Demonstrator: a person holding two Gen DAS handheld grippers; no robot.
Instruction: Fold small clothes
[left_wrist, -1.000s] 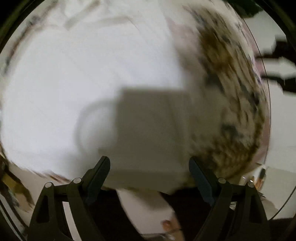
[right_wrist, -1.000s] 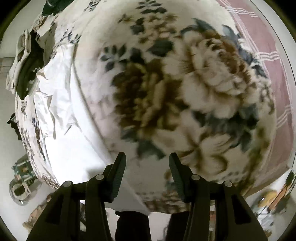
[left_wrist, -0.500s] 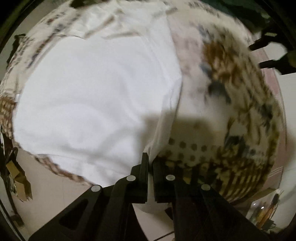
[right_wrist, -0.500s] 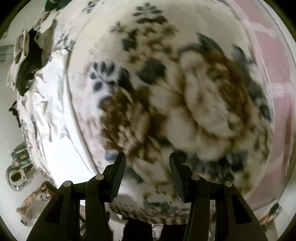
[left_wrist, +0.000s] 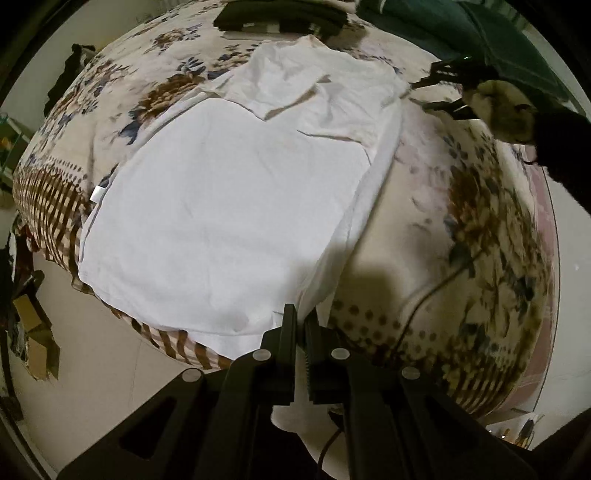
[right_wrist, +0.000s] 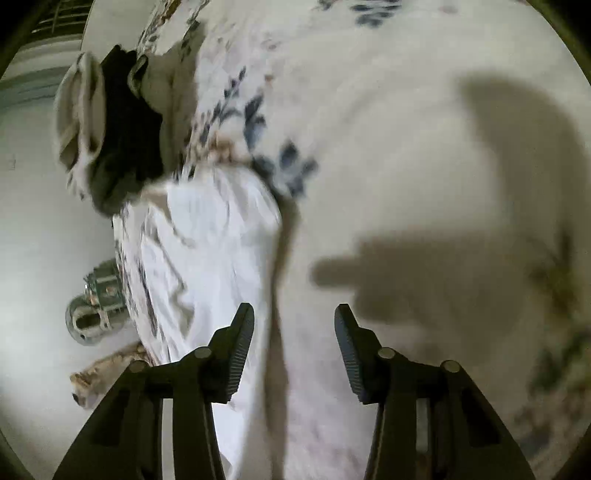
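My left wrist view looks down over the white shirt (left_wrist: 229, 192), right wrist view closer, blurred, both apparently sharing its edge on the floral bedspread (right_wrist: 388, 122)

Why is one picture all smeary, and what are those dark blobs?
Right wrist view: motion blur smears the floral blanket; the grey blob is a shadow cast on it. Left wrist view: sharper, and a shadow falls beside the white shirt; the fisheye lens bulges everything.
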